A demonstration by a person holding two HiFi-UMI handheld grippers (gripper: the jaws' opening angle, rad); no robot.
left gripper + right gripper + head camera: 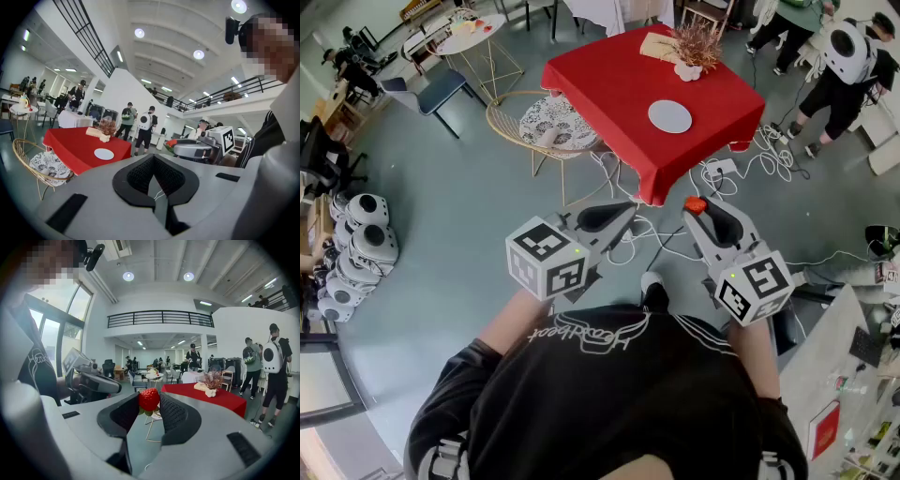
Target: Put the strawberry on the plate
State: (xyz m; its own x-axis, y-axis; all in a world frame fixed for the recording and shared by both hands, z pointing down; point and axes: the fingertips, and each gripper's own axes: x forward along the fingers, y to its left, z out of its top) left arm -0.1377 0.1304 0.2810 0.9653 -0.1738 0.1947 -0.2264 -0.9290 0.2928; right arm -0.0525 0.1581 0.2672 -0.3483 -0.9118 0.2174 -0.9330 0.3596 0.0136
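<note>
A red strawberry (149, 399) sits pinched between the tips of my right gripper (149, 403), which is shut on it; in the head view the strawberry (695, 203) shows at the tip of the right gripper (697, 210), held in the air well short of the table. A round pale plate (669, 116) lies on the red-clothed table (609, 75) ahead, also seen as a small plate (104, 153) in the left gripper view. My left gripper (623, 212) is shut with nothing in it, its jaws (153, 176) meeting in the left gripper view.
A white vase of dried flowers (694, 52) stands at the table's far side. A wire chair with a patterned cushion (551, 127) stands left of the table. White cables (750, 164) lie on the floor by it. People (844, 66) stand at the back right.
</note>
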